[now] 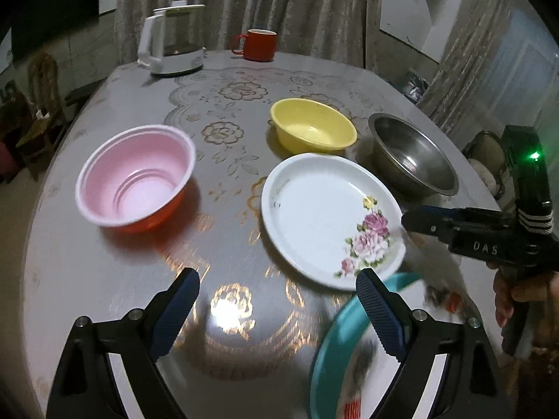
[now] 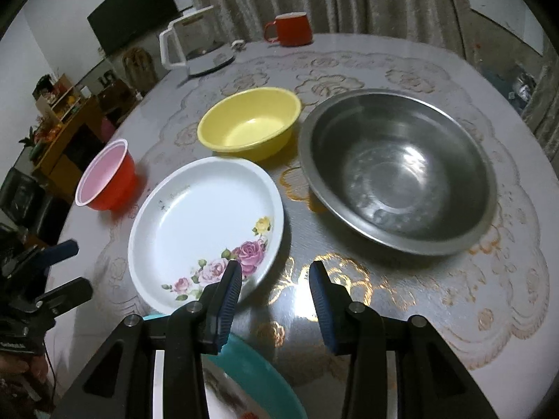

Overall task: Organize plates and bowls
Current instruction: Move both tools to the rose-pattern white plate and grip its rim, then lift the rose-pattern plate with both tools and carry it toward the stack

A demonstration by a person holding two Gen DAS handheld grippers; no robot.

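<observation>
A white plate with pink roses (image 1: 325, 216) (image 2: 206, 223) lies mid-table. Behind it sit a yellow bowl (image 1: 312, 129) (image 2: 249, 122) and a steel bowl (image 1: 412, 153) (image 2: 398, 171). A red bowl with a pink inside (image 1: 136, 178) (image 2: 106, 178) stands to the left. A teal-rimmed plate (image 1: 335, 349) (image 2: 258, 370) lies at the near edge. My left gripper (image 1: 277, 309) is open and empty above the table, its right finger over the teal plate. My right gripper (image 2: 276, 300) is open and empty just in front of the white plate; it also shows in the left wrist view (image 1: 419, 218).
A white kettle (image 1: 174, 38) (image 2: 199, 45) and a red mug (image 1: 256, 44) (image 2: 290, 28) stand at the table's far edge. The table (image 1: 227, 209) has a glossy floral cloth. Curtains hang behind; furniture stands at the left.
</observation>
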